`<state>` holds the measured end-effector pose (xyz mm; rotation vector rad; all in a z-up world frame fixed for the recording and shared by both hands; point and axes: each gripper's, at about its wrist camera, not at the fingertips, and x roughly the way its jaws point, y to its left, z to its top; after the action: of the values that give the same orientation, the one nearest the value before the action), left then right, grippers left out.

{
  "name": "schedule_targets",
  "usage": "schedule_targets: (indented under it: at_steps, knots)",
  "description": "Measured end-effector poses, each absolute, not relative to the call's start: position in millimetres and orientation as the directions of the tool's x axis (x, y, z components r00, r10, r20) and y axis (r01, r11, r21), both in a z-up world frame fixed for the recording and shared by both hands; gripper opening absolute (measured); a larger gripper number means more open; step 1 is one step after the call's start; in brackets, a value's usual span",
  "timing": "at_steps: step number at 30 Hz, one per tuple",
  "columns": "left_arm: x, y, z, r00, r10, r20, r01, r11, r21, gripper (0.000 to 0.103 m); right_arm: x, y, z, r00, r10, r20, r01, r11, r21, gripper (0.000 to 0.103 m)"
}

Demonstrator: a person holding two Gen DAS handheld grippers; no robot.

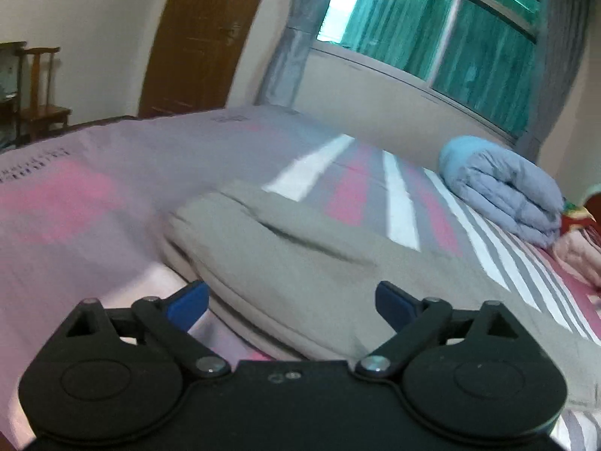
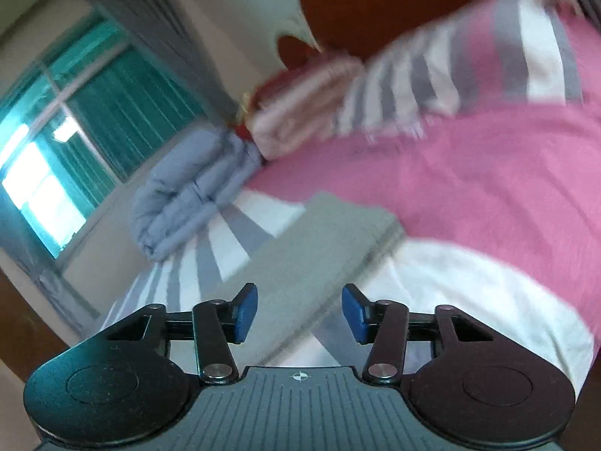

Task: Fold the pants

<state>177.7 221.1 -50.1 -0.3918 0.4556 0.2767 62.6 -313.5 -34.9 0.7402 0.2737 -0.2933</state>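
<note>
Grey pants lie folded in layers on the pink, grey and white striped bedsheet. In the left wrist view my left gripper hovers just in front of the pants' near edge, its blue pads wide apart with nothing pressed between them. In the right wrist view the pants run away from my right gripper as a narrow folded strip. This gripper's blue pads stand apart above the strip's near end without pinching it. Both views are blurred.
A rolled light-blue quilt lies by the wall under the window. Folded pink bedding and a striped pillow sit at the dark red headboard. A wooden door and chair stand beyond the bed.
</note>
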Motion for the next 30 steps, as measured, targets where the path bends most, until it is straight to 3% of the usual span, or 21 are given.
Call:
schedule_targets:
  at_steps: [1,3,6,9,23,25,26,30]
  knots:
    - [181,233,-50,0.857,0.163,-0.489,-0.353,0.877,-0.326,0.067,66,-311,-33,0.922,-0.165,-0.350,0.356,0.716,0.601,0.059]
    - [190,257,-54,0.845,0.145,-0.514,-0.373,0.850,-0.373,0.051,75,-308,-34,0.916,-0.148,-0.373,0.355,0.731,0.582,0.059]
    - [203,281,-63,0.826,0.122,-0.551,-0.396,0.821,-0.412,0.042,82,-305,-35,0.903,-0.156,-0.400,0.378,0.729,0.570,0.059]
    - [214,295,-70,0.798,0.125,-0.590,-0.437,0.793,-0.424,0.043,79,-306,-38,0.889,-0.175,-0.422,0.409,0.718,0.564,0.059]
    - [203,284,-59,0.825,0.169,-0.539,-0.424,0.815,-0.394,0.029,86,-304,-41,0.868,-0.179,-0.463,0.432,0.733,0.526,0.060]
    - [206,285,-56,0.824,0.175,-0.540,-0.429,0.814,-0.391,0.019,88,-304,-42,0.865,-0.176,-0.469,0.434,0.731,0.526,0.060]
    - [207,286,-55,0.823,0.175,-0.540,-0.428,0.817,-0.387,0.019,88,-305,-42,0.865,-0.176,-0.470,0.435,0.730,0.527,0.060]
    - [229,303,-75,0.784,0.109,-0.611,-0.425,0.811,-0.401,0.016,91,-307,-44,0.860,-0.168,-0.481,0.438,0.726,0.530,0.065]
